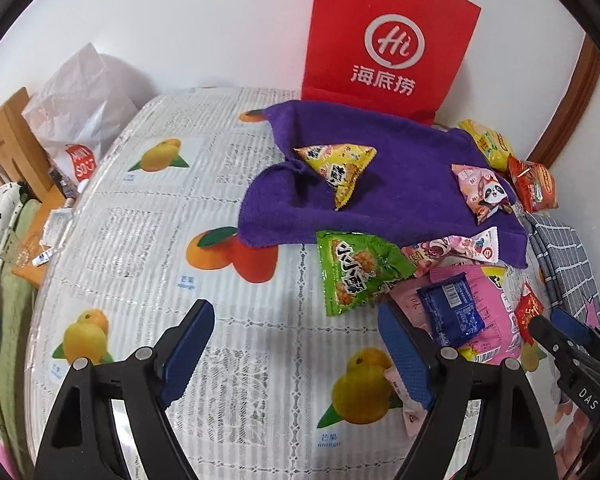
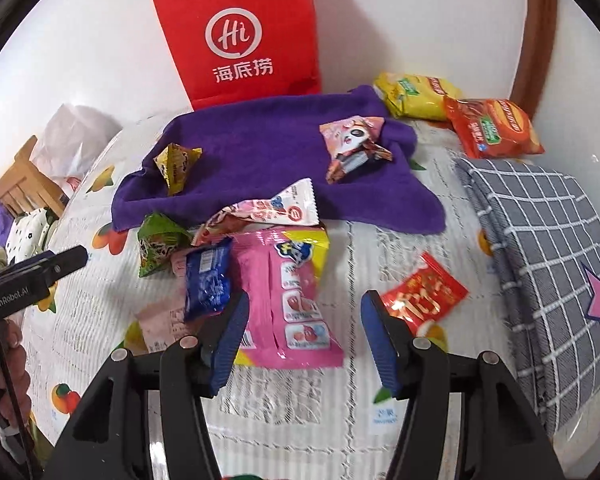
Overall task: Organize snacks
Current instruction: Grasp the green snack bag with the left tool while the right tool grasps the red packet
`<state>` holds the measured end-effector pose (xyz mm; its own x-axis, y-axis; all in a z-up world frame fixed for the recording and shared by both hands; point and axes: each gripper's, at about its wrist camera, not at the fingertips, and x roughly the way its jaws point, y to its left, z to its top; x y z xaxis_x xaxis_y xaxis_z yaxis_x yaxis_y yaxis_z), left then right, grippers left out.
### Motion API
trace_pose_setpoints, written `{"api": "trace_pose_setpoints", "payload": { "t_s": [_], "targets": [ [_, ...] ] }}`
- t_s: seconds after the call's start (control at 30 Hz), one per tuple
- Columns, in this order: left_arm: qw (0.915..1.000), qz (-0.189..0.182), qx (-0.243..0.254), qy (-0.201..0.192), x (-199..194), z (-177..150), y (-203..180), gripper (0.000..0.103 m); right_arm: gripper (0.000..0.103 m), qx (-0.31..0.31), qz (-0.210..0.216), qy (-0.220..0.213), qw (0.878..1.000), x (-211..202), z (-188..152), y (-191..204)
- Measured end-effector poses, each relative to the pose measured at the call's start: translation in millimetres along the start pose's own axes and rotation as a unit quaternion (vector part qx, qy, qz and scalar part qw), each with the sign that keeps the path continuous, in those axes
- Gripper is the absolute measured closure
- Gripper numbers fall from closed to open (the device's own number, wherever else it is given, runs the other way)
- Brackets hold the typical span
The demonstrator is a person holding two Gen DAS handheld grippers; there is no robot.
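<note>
A purple towel (image 1: 380,200) (image 2: 268,160) lies on the fruit-print tablecloth (image 1: 180,240). On it sit a yellow triangular snack (image 1: 336,168) (image 2: 176,166) and a pink panda snack (image 1: 484,192) (image 2: 352,148). At its front edge lie a green triangular snack (image 1: 356,276) (image 2: 160,242), a white-pink packet (image 2: 268,212), a blue packet (image 1: 450,314) (image 2: 208,280) and a big pink bag (image 2: 292,300). My left gripper (image 1: 300,356) is open above bare cloth. My right gripper (image 2: 304,340) is open, its jaws either side of the pink bag's near end.
A red paper bag (image 1: 388,40) (image 2: 244,36) stands against the wall behind the towel. Yellow (image 2: 416,94) and orange (image 2: 492,128) snack bags lie at the back right, a small red packet (image 2: 424,296) near my right gripper. A grey checked cloth (image 2: 540,248) lies right. A wooden chair (image 1: 12,148) stands left.
</note>
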<state>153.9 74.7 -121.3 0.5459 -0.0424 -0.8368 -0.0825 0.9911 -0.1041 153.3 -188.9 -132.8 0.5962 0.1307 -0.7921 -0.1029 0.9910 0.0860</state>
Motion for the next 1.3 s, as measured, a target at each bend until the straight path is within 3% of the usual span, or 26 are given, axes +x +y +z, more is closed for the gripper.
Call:
{"api": "trace_pose_setpoints", "payload": {
  "t_s": [0.3,0.67,0.93,1.2,1.3],
  "targets": [
    [0.9989,-0.039,0.019,0.015,31.0,14.0,-33.9,0.020,0.045,0.032,-0.041,0.011,0.999,11.7,2.4,-45.6],
    [0.9979,-0.029,0.044,0.038,73.2,26.0,-57.9,0.020,0.045,0.055,-0.068,0.020,0.996,28.3,5.9,-81.2],
    [0.9969,-0.017,0.050,0.058,96.9,26.3,-65.1,0.020,0.045,0.061,-0.069,0.044,0.995,51.0,-0.2,-92.4],
    [0.9975,-0.019,0.051,0.044,100.6,27.0,-63.5,0.020,0.041,0.084,-0.049,0.058,0.994,70.5,-0.1,-97.0],
    [0.9977,-0.021,0.051,0.040,99.9,28.0,-61.6,0.025,0.040,0.087,-0.050,0.058,0.993,76.2,3.6,-92.7]
  ]
}}
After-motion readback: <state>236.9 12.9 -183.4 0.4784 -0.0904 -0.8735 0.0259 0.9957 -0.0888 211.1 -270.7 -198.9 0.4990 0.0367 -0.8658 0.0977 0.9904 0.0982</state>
